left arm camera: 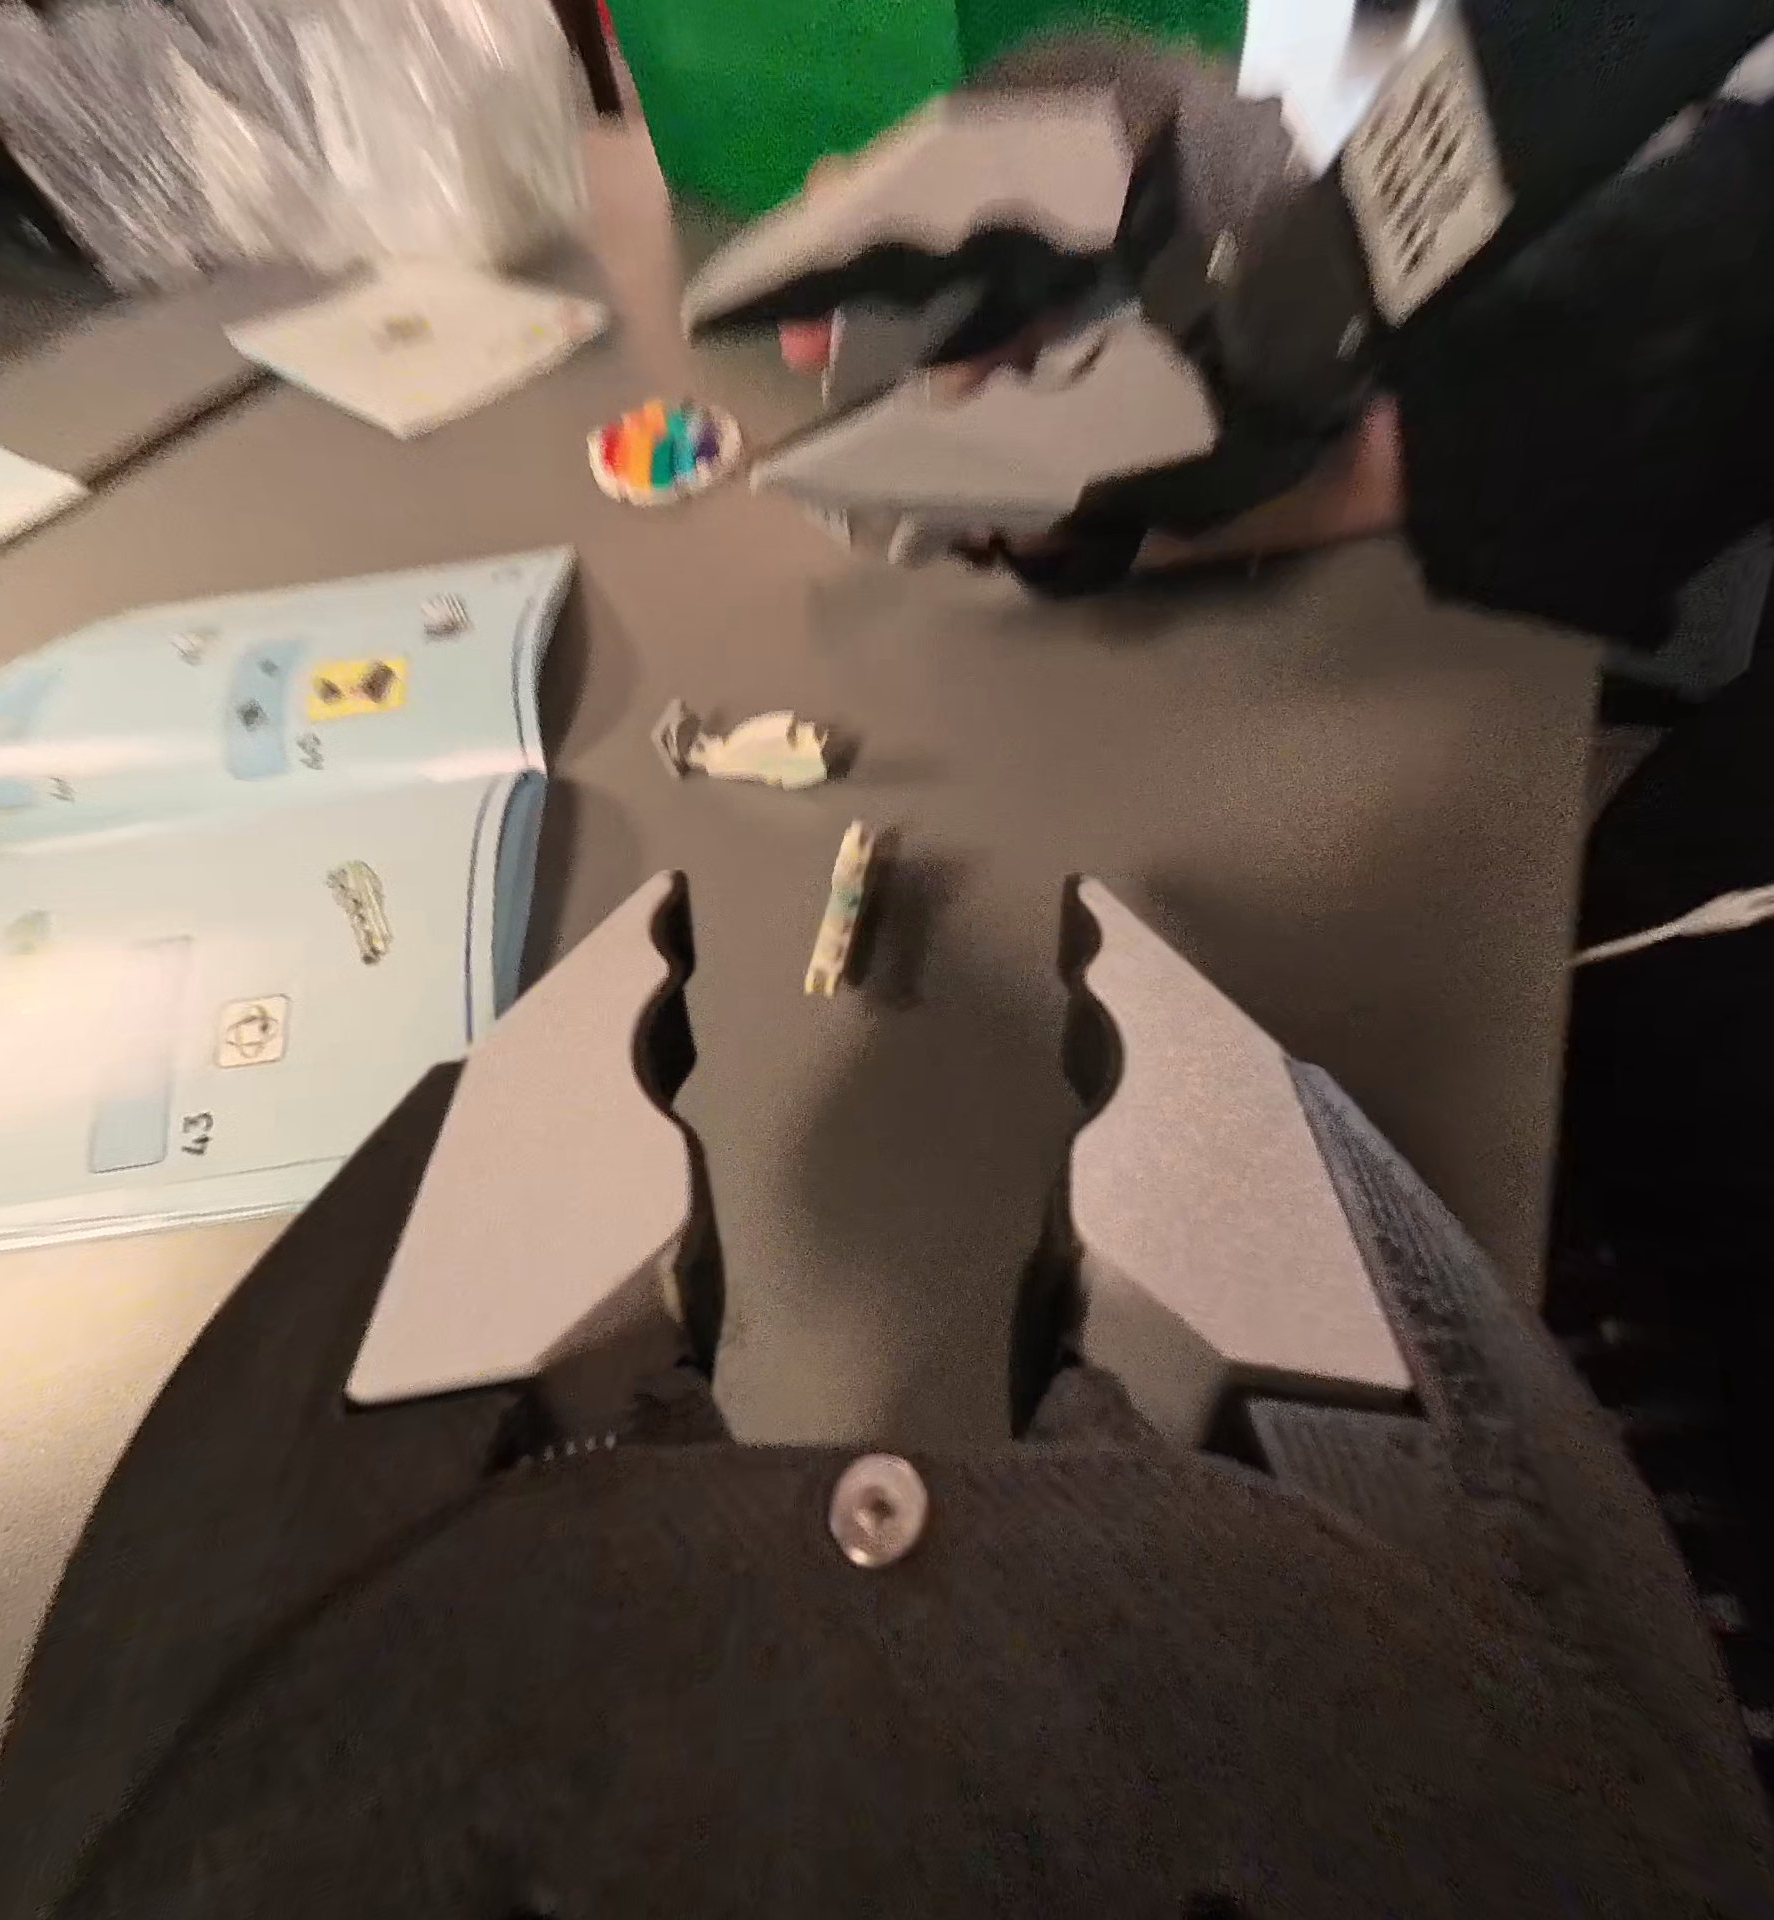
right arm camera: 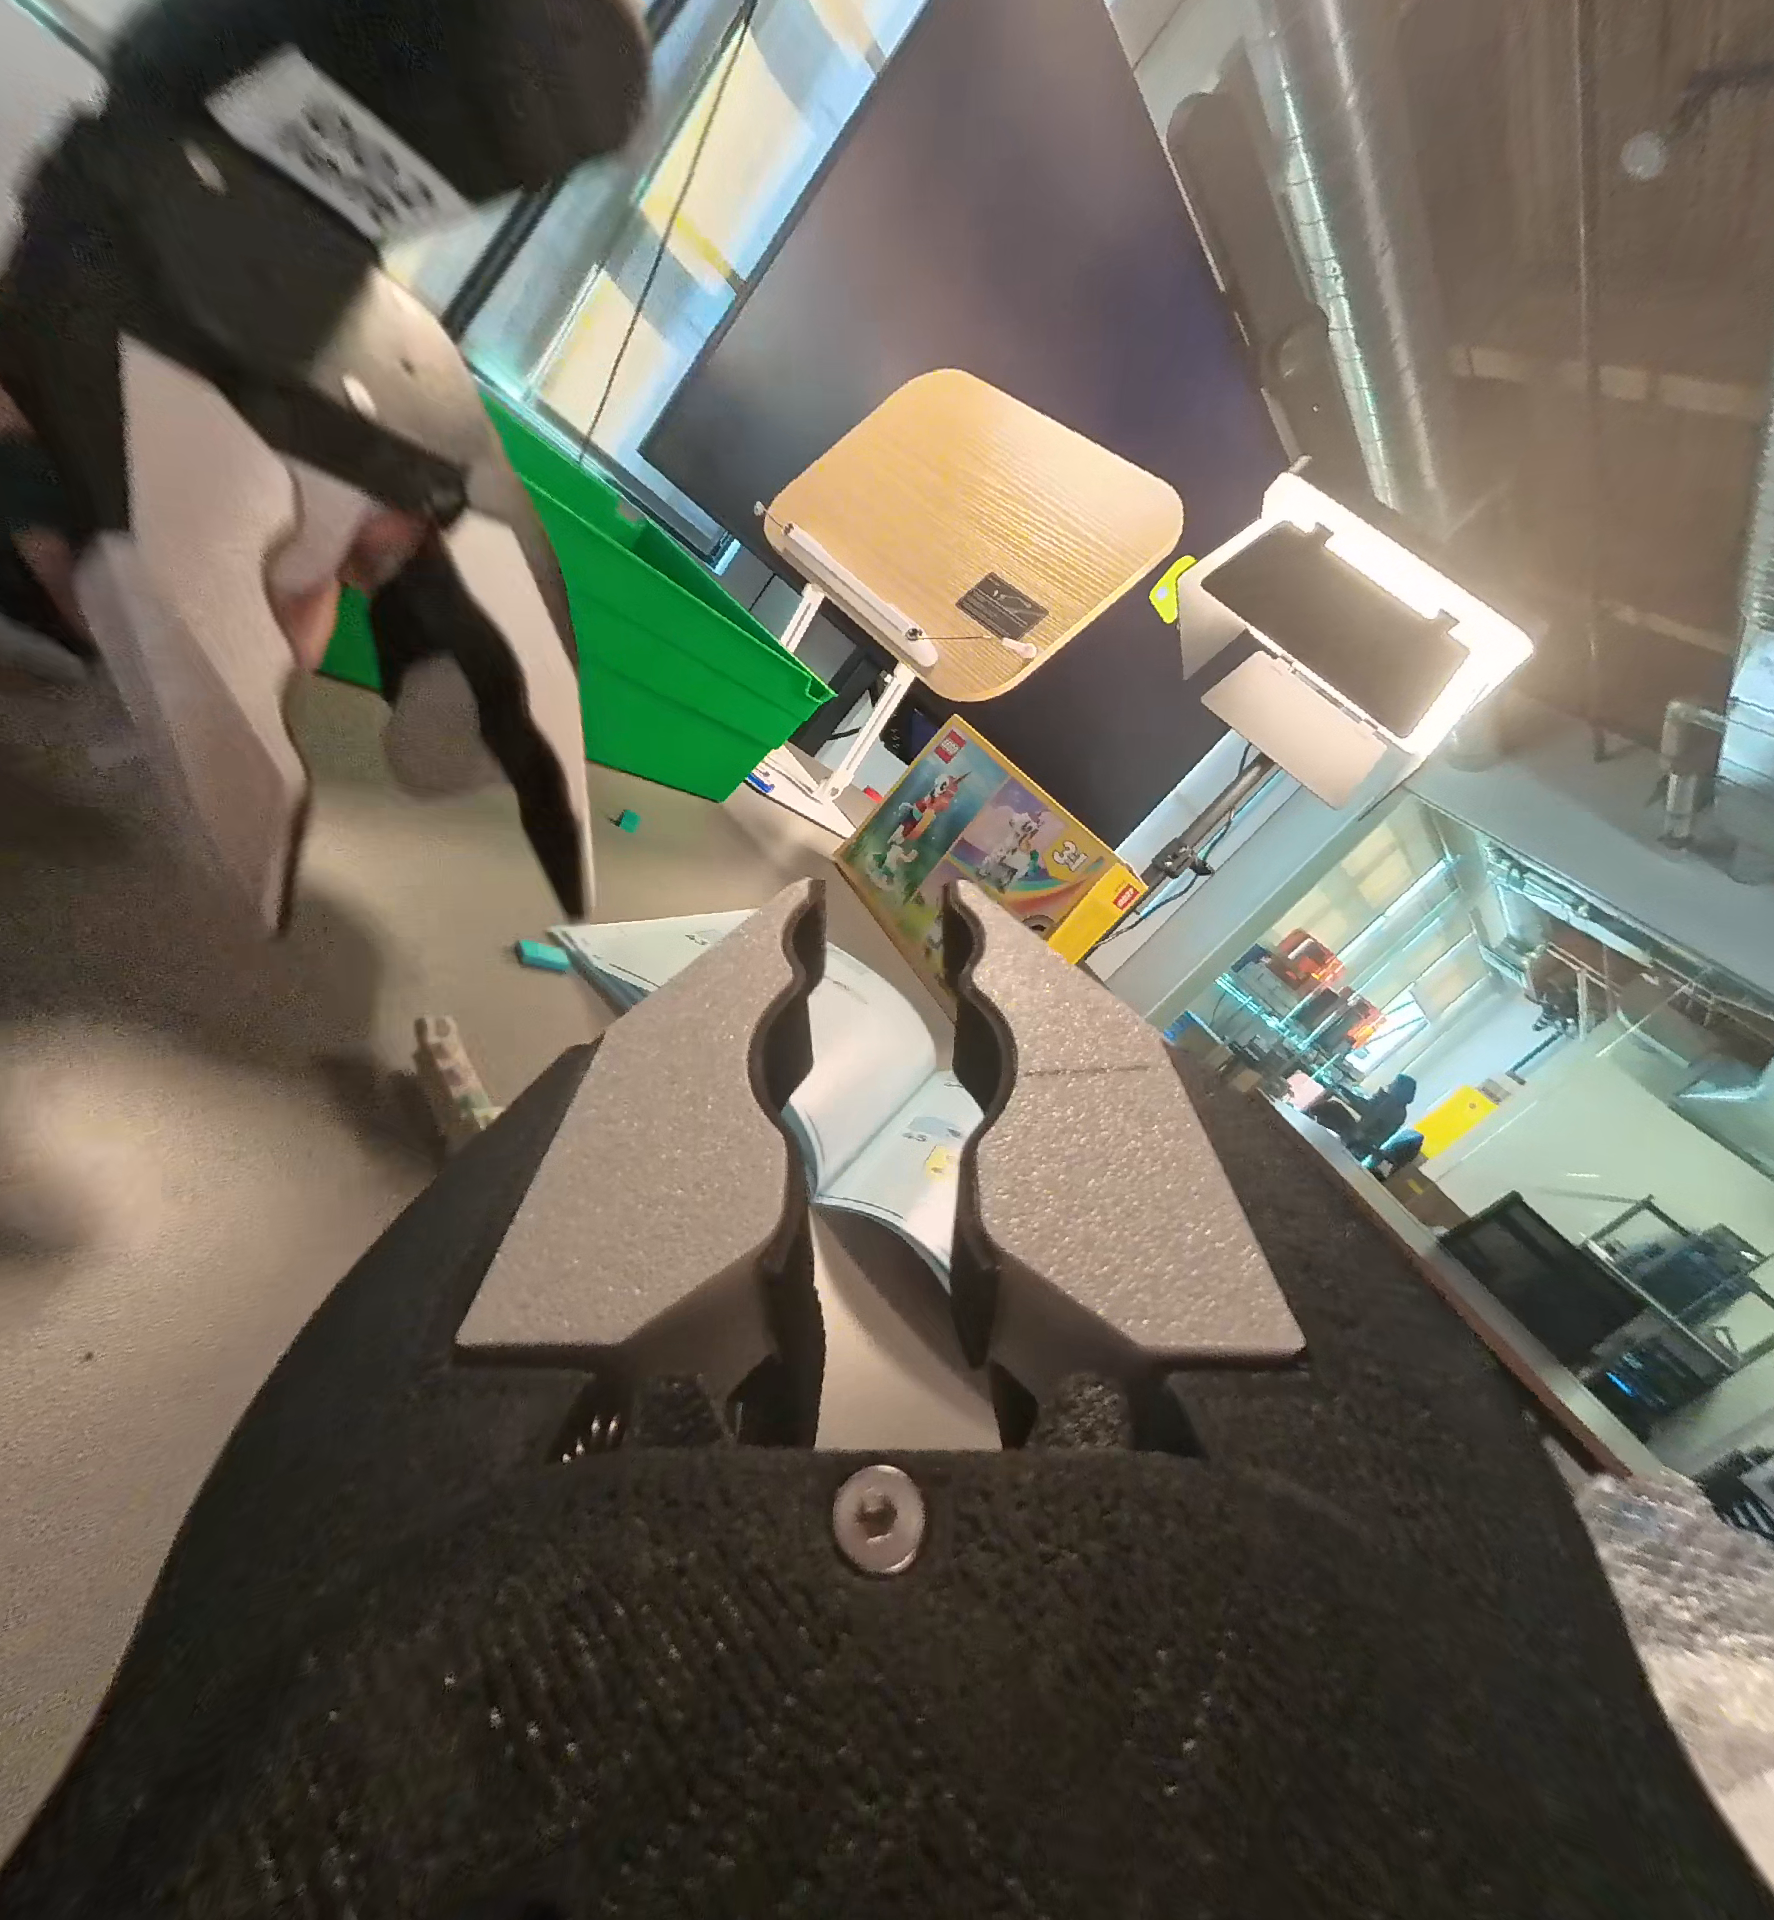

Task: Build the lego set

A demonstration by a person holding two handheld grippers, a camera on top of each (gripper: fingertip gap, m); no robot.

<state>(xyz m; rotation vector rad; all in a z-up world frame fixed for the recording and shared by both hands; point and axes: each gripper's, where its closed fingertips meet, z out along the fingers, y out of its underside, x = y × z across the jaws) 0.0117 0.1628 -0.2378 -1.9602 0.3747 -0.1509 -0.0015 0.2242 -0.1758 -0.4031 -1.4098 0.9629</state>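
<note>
lego pieces [left arm camera: 758, 750] show only beyond the spread, empty left gripper [left arm camera: 872, 883]; right gripper [right arm camera: 885, 896] half-parted, empty.

Your left gripper [left arm camera: 875, 894] has matt, grainy plastic fingers [left arm camera: 550, 1122] and a shiny metal screw [left arm camera: 878, 1509] (its black body looks rough); the booklet [left arm camera: 218, 894] is glossy paper.

Heavy motion blur, fisheye edges — bright window glare

Your left gripper [left arm camera: 875, 894] holds its jaws wide apart and empty, while your right gripper [right arm camera: 885, 904] keeps a narrow empty gap, tilted.
</note>
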